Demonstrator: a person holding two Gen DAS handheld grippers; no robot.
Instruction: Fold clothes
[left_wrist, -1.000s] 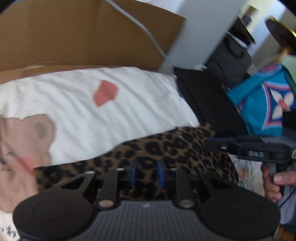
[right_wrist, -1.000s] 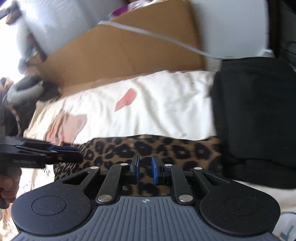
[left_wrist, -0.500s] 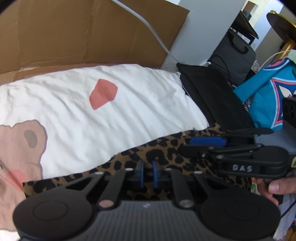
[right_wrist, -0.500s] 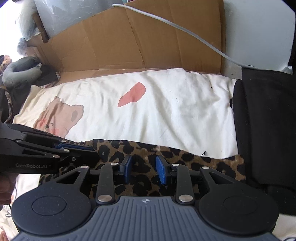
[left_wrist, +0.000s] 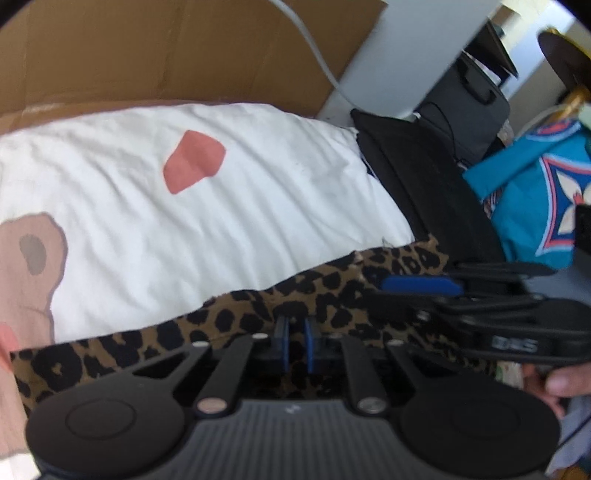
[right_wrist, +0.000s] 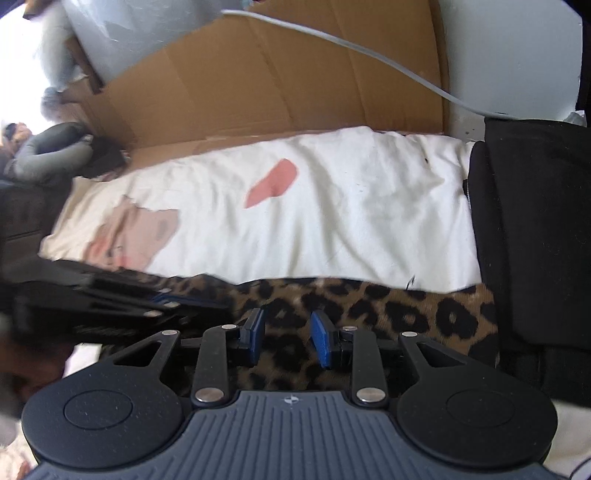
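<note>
A leopard-print garment (left_wrist: 221, 317) lies in a strip along the near edge of a white bear-print sheet (left_wrist: 240, 206). My left gripper (left_wrist: 294, 332) has its blue pads nearly together on the garment's near edge. In the right wrist view the same garment (right_wrist: 406, 306) spreads under my right gripper (right_wrist: 288, 332), which stands open just above the cloth with nothing pinched. The right gripper (left_wrist: 421, 286) also shows at the right of the left wrist view, held by a hand (left_wrist: 561, 380). The left gripper (right_wrist: 173, 299) appears as a blurred dark shape at the left.
Brown cardboard (left_wrist: 147, 55) stands behind the sheet, with a grey cable (left_wrist: 314, 48) across it. A black folded garment (right_wrist: 528, 221) lies to the right of the sheet. A teal patterned bag (left_wrist: 535, 195) and a dark grey backpack (left_wrist: 469, 96) sit further right.
The left gripper's pads closed in on the leopard cloth, while the right gripper's pads spread apart and let the cloth go. Both grippers came closer together.
</note>
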